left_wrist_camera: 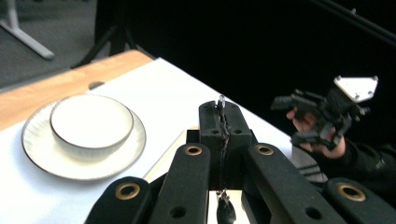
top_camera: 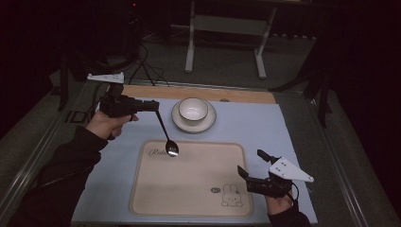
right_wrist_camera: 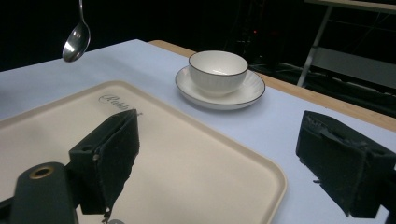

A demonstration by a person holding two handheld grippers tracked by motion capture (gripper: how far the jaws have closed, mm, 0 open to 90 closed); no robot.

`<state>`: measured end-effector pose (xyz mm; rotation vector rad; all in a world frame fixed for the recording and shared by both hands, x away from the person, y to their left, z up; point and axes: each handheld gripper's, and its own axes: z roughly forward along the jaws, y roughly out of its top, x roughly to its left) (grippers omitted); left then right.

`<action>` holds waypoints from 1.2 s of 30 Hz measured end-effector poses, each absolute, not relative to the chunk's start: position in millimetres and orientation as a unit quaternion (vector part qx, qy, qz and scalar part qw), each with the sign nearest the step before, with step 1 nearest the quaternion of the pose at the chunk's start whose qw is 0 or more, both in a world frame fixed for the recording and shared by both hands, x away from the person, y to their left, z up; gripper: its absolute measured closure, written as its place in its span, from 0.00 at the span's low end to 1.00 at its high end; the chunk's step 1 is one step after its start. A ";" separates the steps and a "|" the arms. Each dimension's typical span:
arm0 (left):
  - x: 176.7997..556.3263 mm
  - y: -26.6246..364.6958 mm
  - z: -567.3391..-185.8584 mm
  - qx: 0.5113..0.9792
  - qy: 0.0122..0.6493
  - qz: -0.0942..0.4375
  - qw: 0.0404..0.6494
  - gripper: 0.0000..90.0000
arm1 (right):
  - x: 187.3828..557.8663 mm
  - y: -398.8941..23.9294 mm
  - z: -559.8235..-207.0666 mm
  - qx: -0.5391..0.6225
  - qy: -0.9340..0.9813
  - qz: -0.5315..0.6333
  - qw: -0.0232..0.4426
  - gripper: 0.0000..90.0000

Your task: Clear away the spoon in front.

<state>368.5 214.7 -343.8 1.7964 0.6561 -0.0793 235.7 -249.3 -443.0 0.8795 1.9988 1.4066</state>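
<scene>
My left gripper (top_camera: 153, 106) is shut on the handle of a metal spoon (top_camera: 167, 137), which hangs down with its bowl (right_wrist_camera: 76, 43) just above the far left corner of the beige tray (top_camera: 189, 189). Between the closed jaws in the left gripper view the spoon handle (left_wrist_camera: 221, 103) pokes up. A white bowl (top_camera: 193, 109) sits on a white saucer (top_camera: 208, 124) behind the tray, to the right of the left gripper. My right gripper (top_camera: 250, 164) rests at the tray's right edge, open and with nothing between its pads (right_wrist_camera: 109, 151).
A pale blue mat (top_camera: 265, 127) covers the table under the tray and saucer. A wooden strip (top_camera: 236, 95) runs along the far edge. A metal frame rail (top_camera: 331, 161) borders the right side. A rabbit drawing (top_camera: 231, 195) marks the tray's near right corner.
</scene>
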 end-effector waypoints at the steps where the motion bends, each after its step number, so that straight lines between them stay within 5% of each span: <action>1: 367.5 215.0 -345.2 0.770 0.279 -0.035 0.573 1.00 | 235.7 -249.1 -443.2 0.326 0.741 0.522 0.269 0.15; 36: 351.6 203.7 -424.9 0.848 0.228 -0.152 0.453 1.00 | 237.6 -248.7 -446.0 0.327 0.747 0.518 0.258 0.15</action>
